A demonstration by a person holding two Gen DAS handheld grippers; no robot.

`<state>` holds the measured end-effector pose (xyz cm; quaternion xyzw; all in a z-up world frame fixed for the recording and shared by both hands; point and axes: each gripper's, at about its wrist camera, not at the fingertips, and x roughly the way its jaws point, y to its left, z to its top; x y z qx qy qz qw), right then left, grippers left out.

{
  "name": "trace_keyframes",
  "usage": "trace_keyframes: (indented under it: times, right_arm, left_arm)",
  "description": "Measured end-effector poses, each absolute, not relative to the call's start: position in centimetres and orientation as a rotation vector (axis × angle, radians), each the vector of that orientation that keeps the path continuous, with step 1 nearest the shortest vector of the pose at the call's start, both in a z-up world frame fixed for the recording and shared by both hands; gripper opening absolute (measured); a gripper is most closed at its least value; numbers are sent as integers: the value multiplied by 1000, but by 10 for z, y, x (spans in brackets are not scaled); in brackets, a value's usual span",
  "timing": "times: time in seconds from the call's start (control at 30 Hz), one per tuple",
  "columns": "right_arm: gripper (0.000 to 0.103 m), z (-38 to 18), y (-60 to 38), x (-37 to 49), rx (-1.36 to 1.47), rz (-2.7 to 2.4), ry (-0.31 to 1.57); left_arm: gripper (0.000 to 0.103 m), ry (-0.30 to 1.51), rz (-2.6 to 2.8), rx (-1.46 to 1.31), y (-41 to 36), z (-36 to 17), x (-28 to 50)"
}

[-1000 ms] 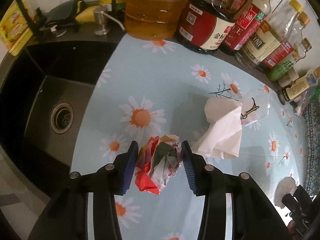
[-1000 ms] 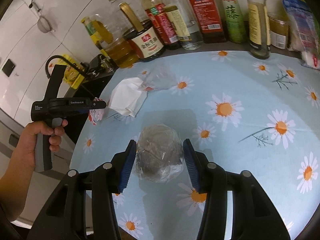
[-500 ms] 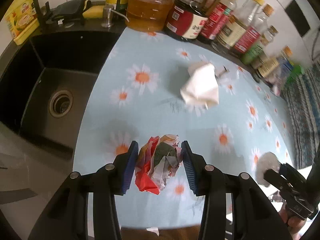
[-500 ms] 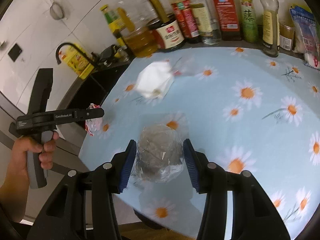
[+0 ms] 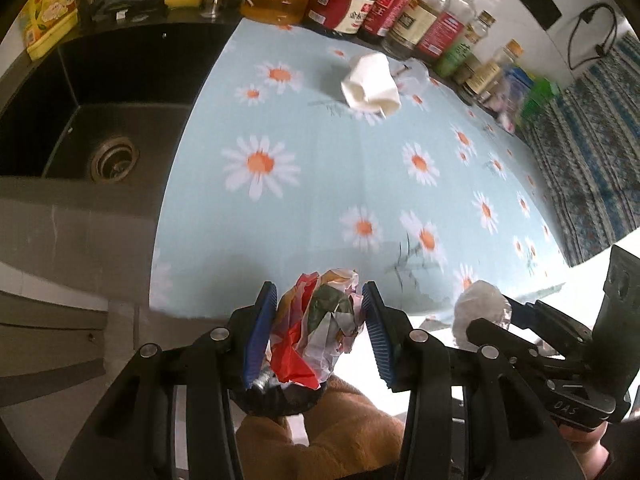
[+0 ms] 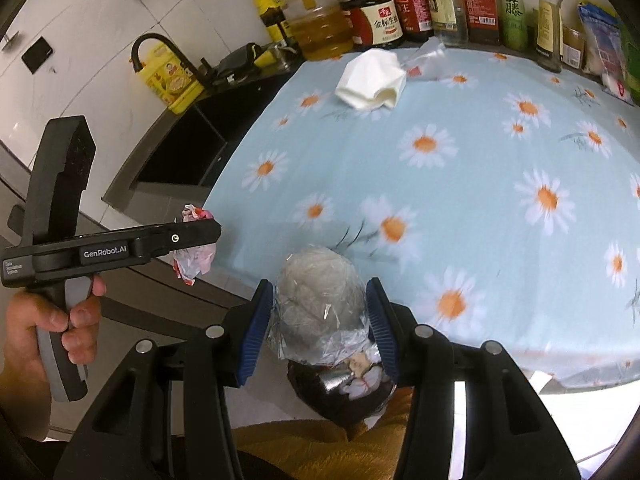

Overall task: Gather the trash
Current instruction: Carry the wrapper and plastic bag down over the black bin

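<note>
So my left gripper (image 5: 320,320) is clamped on a crumpled red-and-white wrapper (image 5: 320,328), which sits squeezed right between the two blue pads (image 5: 260,328), bulging out past the tips a bit. My right gripper (image 6: 320,316) is pinching a clear plastic wad (image 6: 320,304) the same way, with both pads pressed into its sides. Both bundles are off the counter, hanging just past the front edge of the daisy tablecloth (image 6: 480,200). Below each one there's a dark bag opening (image 6: 344,392) with some scraps already inside, though it's mostly hidden behind the fingers. Still lying on the cloth: a white crumpled tissue (image 6: 370,80) up near the row of sauce bottles (image 6: 440,4), with a clear plastic scrap (image 6: 426,58) touching it. The black sink (image 5: 80,120) is off to the left.
</note>
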<state>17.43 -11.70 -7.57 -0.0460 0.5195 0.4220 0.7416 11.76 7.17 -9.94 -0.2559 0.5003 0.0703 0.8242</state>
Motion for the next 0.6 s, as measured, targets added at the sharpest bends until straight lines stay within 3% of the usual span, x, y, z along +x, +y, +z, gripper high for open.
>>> trace_keyframes:
  times: [0.27,0.6]
  right_arm:
    - [49,-98,-111,130,-117,899,1181]
    - [49,-176,-113,100,-166,861,1312]
  left_arm:
    - [42,1109,90,-594,65,-127,77]
    - [43,1213,86,-616,55,-185,39]
